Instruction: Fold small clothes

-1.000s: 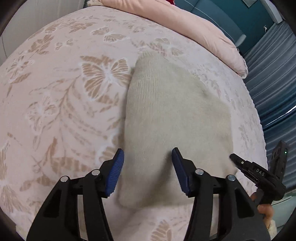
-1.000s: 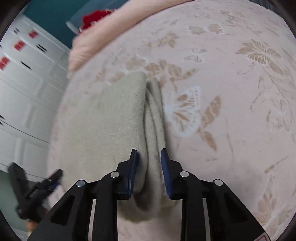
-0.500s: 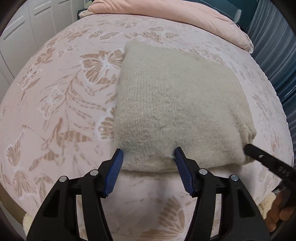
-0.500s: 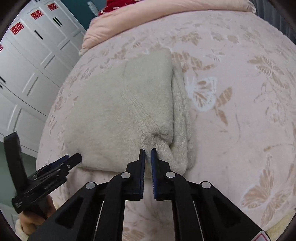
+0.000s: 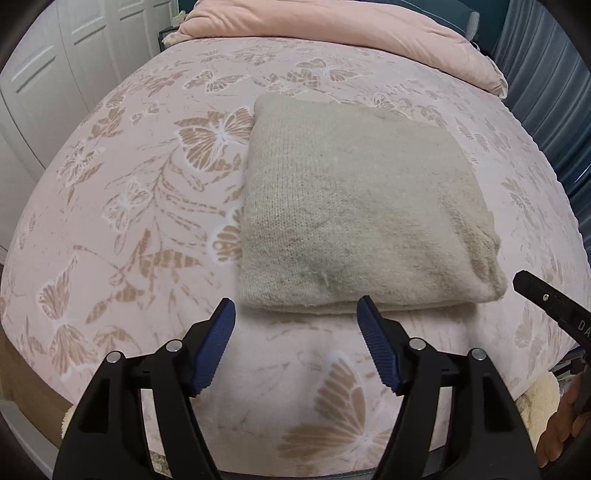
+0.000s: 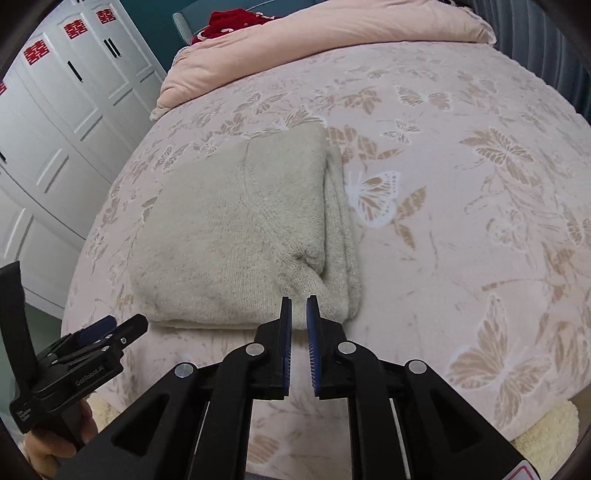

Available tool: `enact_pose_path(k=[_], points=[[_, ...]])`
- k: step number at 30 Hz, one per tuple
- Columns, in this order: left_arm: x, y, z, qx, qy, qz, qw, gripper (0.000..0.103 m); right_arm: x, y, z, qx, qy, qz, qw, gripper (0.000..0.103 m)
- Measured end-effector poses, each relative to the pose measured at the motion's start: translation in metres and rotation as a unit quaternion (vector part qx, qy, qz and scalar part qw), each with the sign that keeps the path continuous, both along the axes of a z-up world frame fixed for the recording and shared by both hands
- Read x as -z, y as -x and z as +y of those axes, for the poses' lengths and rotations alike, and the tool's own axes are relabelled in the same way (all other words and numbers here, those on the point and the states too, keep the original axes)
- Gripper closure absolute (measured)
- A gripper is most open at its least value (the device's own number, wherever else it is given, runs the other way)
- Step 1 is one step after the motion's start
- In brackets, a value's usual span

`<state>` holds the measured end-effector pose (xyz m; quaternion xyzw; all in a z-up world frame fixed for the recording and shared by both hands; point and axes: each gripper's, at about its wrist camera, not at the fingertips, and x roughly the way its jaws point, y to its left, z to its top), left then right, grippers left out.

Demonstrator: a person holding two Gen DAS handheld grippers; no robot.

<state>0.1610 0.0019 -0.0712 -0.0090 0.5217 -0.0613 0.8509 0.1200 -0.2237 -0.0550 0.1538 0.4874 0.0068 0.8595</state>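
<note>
A beige knitted sweater (image 5: 354, 214) lies folded into a thick square on the pink butterfly bedspread (image 5: 122, 221); it also shows in the right wrist view (image 6: 236, 236). My left gripper (image 5: 295, 314) is open and empty, just short of the sweater's near edge. My right gripper (image 6: 299, 306) is nearly closed with a narrow gap, holds nothing, and sits just in front of the sweater's near right corner. The left gripper also shows in the right wrist view (image 6: 110, 332), low at the left.
A pink duvet (image 5: 332, 29) lies along the far end of the bed. White wardrobe doors (image 6: 55, 122) stand to the left, blue curtains (image 5: 546, 92) to the right. The bed's near edge (image 5: 332, 458) is just below both grippers.
Both grippers have pulled back from the sweater toward the bed's near edge. The right gripper let go of the sweater's fold and narrowed. The sweater now lies flat and still.
</note>
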Motion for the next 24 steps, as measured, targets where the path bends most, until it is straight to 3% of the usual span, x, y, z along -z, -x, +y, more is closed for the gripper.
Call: enact_pose_path(k=[4,8,15,24], points=[[-0.024,0.019,-0.008,-0.001,-0.013,-0.04,0.9991,0.015,-0.011,0.025,0.004,0.016,0.038,-0.014,0.999,0.058],[-0.038,0.036,-0.014,-0.001,-0.02,-0.062,0.9979,0.012,-0.014,0.051,0.011,0.011,0.056,-0.02,0.998,0.055],[-0.041,0.065,-0.021,-0.002,-0.038,-0.082,0.996,0.01,-0.018,0.081,0.023,0.019,0.071,-0.042,0.996,0.035],[-0.038,0.106,-0.033,-0.001,-0.06,-0.113,0.9918,0.01,-0.015,0.106,0.032,0.027,0.085,-0.047,0.995,0.031]])
